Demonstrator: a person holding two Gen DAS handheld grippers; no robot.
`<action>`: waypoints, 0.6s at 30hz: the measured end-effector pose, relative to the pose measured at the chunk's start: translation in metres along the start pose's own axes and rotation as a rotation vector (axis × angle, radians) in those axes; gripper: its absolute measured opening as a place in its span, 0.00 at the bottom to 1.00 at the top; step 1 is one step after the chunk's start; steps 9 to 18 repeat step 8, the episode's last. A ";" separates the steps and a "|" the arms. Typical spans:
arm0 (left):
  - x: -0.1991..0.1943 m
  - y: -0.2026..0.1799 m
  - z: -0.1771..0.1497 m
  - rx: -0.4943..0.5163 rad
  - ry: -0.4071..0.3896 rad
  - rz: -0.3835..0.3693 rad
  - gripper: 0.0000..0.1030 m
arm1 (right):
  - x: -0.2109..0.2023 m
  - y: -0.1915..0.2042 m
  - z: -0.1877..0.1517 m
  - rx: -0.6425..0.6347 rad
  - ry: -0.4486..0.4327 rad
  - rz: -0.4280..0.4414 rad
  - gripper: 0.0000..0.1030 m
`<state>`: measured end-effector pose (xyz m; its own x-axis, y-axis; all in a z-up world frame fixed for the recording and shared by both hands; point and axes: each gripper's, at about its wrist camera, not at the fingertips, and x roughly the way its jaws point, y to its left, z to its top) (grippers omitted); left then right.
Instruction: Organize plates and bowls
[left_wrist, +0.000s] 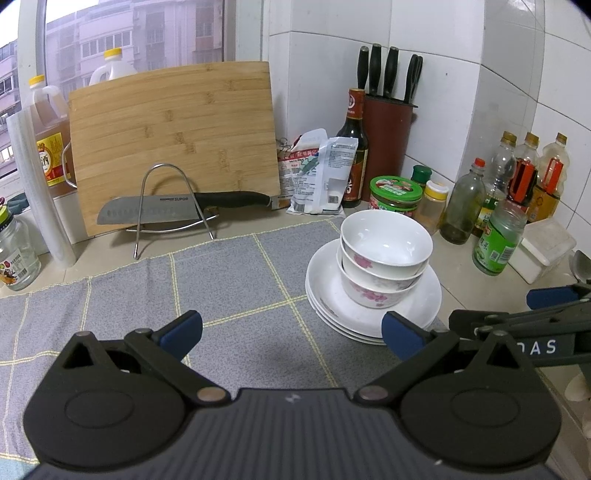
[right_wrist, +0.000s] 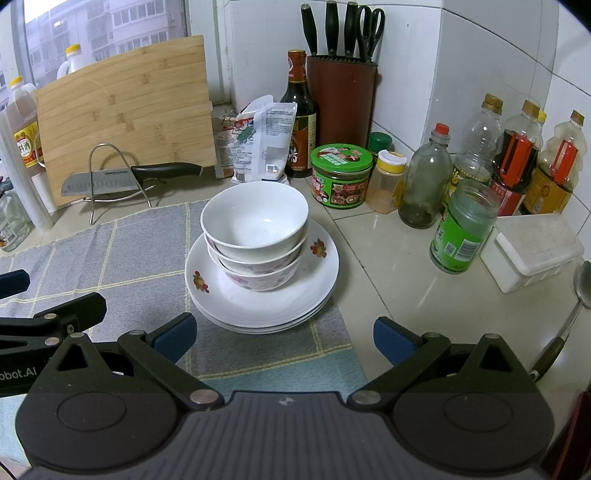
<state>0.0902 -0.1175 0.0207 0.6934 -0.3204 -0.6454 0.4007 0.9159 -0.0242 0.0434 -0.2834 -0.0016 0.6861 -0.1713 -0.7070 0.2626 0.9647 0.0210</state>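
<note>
Three white bowls with pink flower prints sit nested on a stack of white plates at the right edge of a grey checked cloth. The bowls and plates also show in the middle of the right wrist view. My left gripper is open and empty over the cloth, left of and nearer than the stack. My right gripper is open and empty just in front of the plates. The right gripper's arm shows at the right of the left wrist view.
A bamboo cutting board and a knife on a wire stand are at the back. A knife block, sauce bottles, jars, a green jar and a white box crowd the right. A ladle lies far right.
</note>
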 end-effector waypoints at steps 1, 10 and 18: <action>0.000 0.000 0.000 0.000 0.000 0.000 1.00 | 0.000 0.000 0.000 0.000 0.000 -0.001 1.00; 0.000 0.000 0.000 0.000 0.002 -0.002 1.00 | 0.000 0.001 0.000 0.000 0.003 -0.004 1.00; 0.000 0.000 0.000 0.000 0.002 -0.002 1.00 | 0.000 0.001 0.000 0.000 0.003 -0.004 1.00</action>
